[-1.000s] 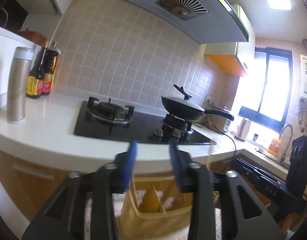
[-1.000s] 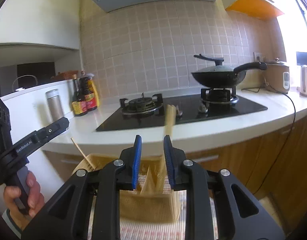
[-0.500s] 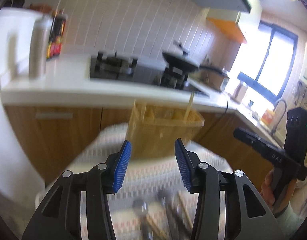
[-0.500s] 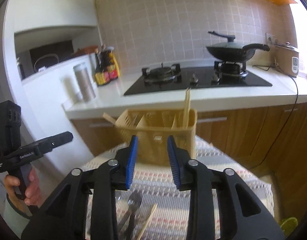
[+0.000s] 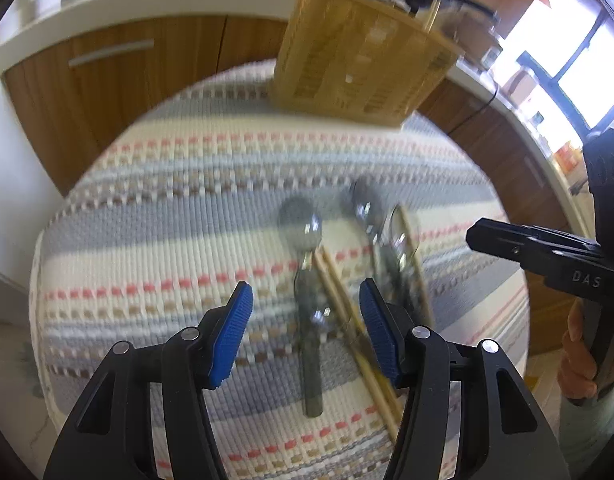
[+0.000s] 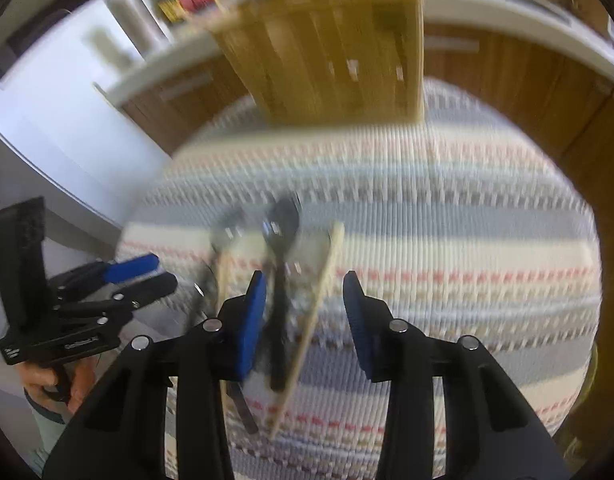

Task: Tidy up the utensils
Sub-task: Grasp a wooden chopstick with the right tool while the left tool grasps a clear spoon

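Several metal spoons [image 5: 303, 236] and wooden chopsticks [image 5: 343, 304] lie on a round table with a striped woven cloth [image 5: 167, 208]. A yellow slotted utensil basket [image 5: 363, 60] stands at the table's far edge with one chopstick upright in it. My left gripper [image 5: 305, 332] is open and empty, just above the spoon and chopstick handles. My right gripper [image 6: 303, 316] is open and empty over a dark spoon [image 6: 281, 224] and a chopstick [image 6: 315, 312]. The basket [image 6: 331, 48] is blurred in the right wrist view.
Wooden cabinets [image 5: 119, 64] and a white counter [image 5: 147, 0] run behind the table. The right hand-held gripper [image 5: 547, 256] shows at the right of the left wrist view. The left one [image 6: 79, 304] shows at the left of the right wrist view.
Both grippers have tilted down from the stove and counter toward the table and moved in over the spoons and chopsticks. Both jaws have opened wider.
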